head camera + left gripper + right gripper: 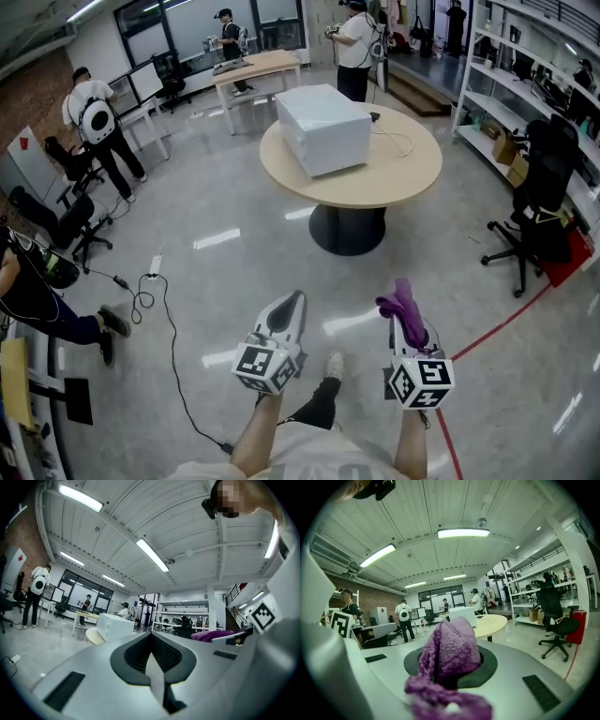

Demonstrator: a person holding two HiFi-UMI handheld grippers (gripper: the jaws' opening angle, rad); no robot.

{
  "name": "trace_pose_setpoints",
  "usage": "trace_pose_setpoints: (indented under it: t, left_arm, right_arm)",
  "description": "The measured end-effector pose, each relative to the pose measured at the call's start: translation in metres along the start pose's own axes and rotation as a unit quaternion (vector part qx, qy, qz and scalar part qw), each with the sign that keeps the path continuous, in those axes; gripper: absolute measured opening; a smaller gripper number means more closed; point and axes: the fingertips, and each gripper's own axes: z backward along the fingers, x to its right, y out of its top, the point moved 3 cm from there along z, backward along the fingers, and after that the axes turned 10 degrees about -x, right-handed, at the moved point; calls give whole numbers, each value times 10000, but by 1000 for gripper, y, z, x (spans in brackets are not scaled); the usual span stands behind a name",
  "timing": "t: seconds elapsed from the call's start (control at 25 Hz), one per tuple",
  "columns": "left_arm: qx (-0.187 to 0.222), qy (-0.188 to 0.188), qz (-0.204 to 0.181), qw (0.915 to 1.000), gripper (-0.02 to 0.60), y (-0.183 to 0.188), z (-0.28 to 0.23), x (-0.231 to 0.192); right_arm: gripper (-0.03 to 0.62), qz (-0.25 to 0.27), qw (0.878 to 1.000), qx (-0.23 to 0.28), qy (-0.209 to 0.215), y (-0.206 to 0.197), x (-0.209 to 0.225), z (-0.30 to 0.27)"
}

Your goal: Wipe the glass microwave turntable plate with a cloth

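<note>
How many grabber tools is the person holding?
2. The left gripper, low left, shut and empty; the right gripper, low right, clamping a purple cloth. None seem hidden.

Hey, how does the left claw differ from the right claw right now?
The left claw is shut on nothing; the right claw is shut on a purple cloth. The left claw's tips show bare, while the right claw's are buried under the cloth. Both hang over the floor, short of the round table.
</note>
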Motion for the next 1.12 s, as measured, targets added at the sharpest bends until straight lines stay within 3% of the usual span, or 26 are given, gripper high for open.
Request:
trace_pose_setpoints:
  t: [0.48, 0.68, 1.12]
  left_arm:
    - [305, 82, 129, 9994, 3, 58, -190, -95]
    - [369, 189, 59, 9991, 2, 86, -239, -129]
    - [270, 379, 18, 9989, 3, 107, -372, -198]
  right_arm:
    - [48, 268, 9991, 325, -66, 124, 73, -173]
    - [48, 228, 9993, 309, 31, 150, 85, -228]
    - [48, 134, 9995, 239, 131, 203, 152, -372]
